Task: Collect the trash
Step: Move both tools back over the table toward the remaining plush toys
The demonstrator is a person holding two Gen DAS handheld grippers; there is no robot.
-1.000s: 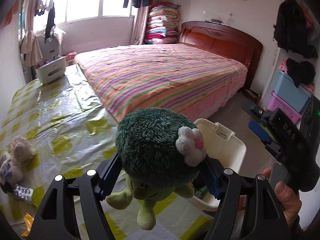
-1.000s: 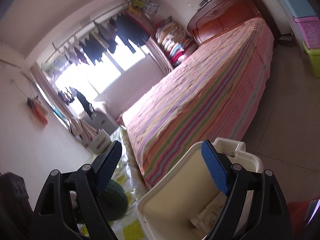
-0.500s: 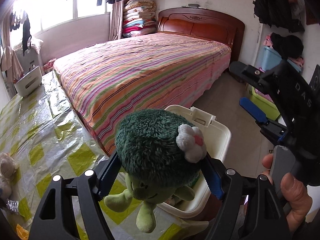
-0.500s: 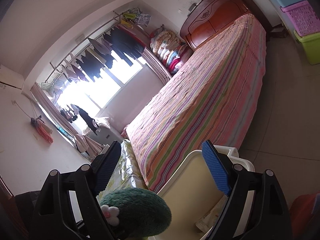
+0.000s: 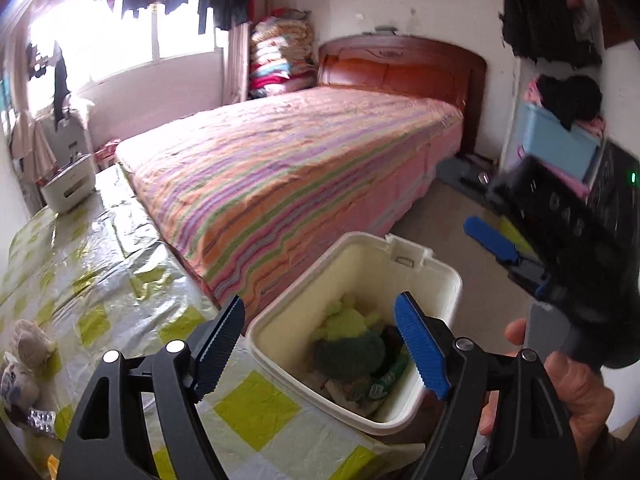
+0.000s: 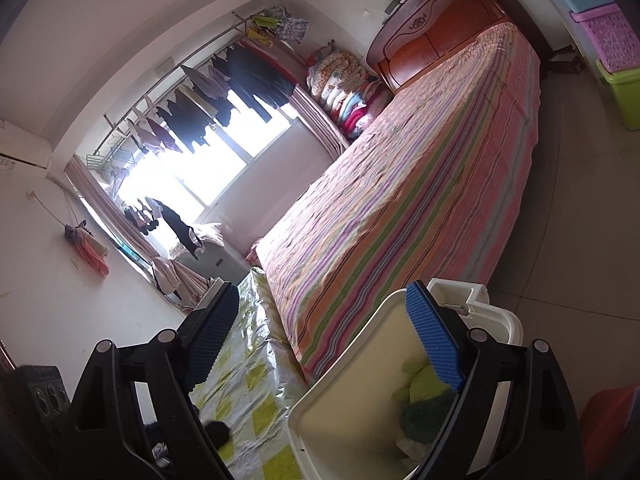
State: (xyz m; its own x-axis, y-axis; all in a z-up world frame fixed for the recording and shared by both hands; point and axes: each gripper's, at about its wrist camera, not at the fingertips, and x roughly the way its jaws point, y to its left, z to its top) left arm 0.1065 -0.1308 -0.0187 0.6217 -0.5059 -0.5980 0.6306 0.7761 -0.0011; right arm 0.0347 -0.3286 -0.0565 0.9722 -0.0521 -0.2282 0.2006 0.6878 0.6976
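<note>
A cream plastic trash bin [image 5: 436,268] stands on the floor beside the table's right edge. A green plush toy [image 5: 348,354] lies inside it on top of other litter; it also shows in the right wrist view [image 6: 426,410]. My left gripper [image 5: 320,344] is open and empty, just above the bin's near rim. My right gripper [image 6: 322,338] is open and empty, to the right of the bin [image 6: 340,404]; it shows blurred in the left wrist view [image 5: 492,240].
The table has a yellow checked plastic cloth [image 5: 92,280]. Small plush toys [image 5: 24,356] and a foil blister pack [image 5: 42,420] lie at its left edge. A white box [image 5: 68,186] stands at the far end. A striped bed [image 5: 304,160] runs alongside the table.
My left gripper carried the green plush toy right over the bin, opened and let it go. The toy now lies in the bin. My right gripper stayed open.
</note>
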